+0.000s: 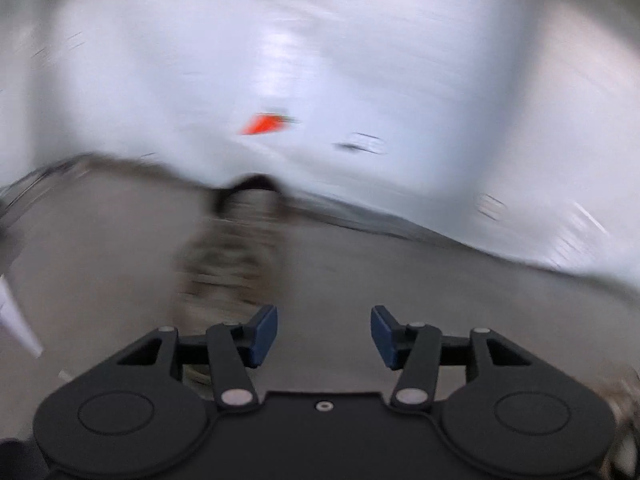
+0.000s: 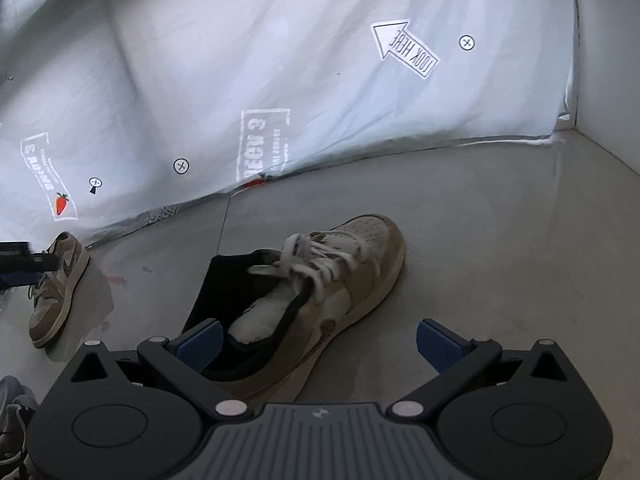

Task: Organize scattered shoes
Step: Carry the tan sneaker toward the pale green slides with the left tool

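Note:
In the right wrist view a tan and white sneaker (image 2: pixel 340 264) with white laces lies on the grey floor, toe pointing away. Its black-lined heel reaches in between the jaws of my right gripper (image 2: pixel 320 344), which stands wide open; the right pad is well clear of the shoe. A matching second sneaker (image 2: pixel 56 284) lies at the far left by the sheet. The left wrist view is heavily blurred. My left gripper (image 1: pixel 324 332) is open with nothing between its blue pads (image 1: pixel 264 332), and a smeared tan shoe (image 1: pixel 236 256) lies ahead, slightly left.
A white printed sheet (image 2: pixel 280 60) hangs behind the floor; its carrot print (image 2: pixel 61 203) shows as an orange smear (image 1: pixel 264 124) in the left view. A dark grey shoe (image 2: pixel 12 420) sits at the bottom left. Black and blue hardware (image 2: pixel 24 264) pokes in over the second sneaker.

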Motion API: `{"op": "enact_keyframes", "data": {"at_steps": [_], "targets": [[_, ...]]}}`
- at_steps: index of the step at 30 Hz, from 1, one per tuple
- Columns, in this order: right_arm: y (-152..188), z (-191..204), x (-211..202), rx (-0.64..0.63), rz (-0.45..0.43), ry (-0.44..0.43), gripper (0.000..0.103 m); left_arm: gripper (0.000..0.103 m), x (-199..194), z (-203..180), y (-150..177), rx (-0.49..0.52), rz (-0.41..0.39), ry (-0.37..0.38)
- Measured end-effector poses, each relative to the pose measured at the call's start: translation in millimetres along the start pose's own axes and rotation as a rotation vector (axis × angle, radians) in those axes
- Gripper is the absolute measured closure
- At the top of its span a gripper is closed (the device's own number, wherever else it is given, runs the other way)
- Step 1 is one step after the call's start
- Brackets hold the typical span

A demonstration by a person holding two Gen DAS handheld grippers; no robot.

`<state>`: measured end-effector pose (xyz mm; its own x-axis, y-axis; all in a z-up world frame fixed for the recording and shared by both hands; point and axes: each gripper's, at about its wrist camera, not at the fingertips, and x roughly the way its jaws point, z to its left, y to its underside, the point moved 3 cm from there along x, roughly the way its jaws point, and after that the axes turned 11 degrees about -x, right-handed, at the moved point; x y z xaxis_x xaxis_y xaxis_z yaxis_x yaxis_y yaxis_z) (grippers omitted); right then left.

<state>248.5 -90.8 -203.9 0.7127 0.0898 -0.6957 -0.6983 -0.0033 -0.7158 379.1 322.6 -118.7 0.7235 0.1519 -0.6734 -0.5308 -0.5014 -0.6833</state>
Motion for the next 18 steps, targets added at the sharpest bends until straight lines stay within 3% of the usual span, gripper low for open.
{"op": "enact_keyframes", "data": {"at_steps": [5, 9, 15, 18], "targets": [[-27, 14, 9, 0.004, -0.046, -0.05, 0.001, 0.052, 33, 39, -39, -0.073, -0.07, -0.103], [-49, 37, 21, -0.071, -0.078, -0.074, 0.001, 0.061, 72, 45, -49, -0.022, -0.06, -0.123], [-58, 64, 34, -0.116, -0.074, -0.131, 0.001, 0.055, 105, 53, -40, 0.007, -0.039, -0.086], [-51, 72, 35, -0.168, -0.055, -0.138, 0.001, 0.058, 106, 56, -36, 0.023, -0.039, -0.067]]}}
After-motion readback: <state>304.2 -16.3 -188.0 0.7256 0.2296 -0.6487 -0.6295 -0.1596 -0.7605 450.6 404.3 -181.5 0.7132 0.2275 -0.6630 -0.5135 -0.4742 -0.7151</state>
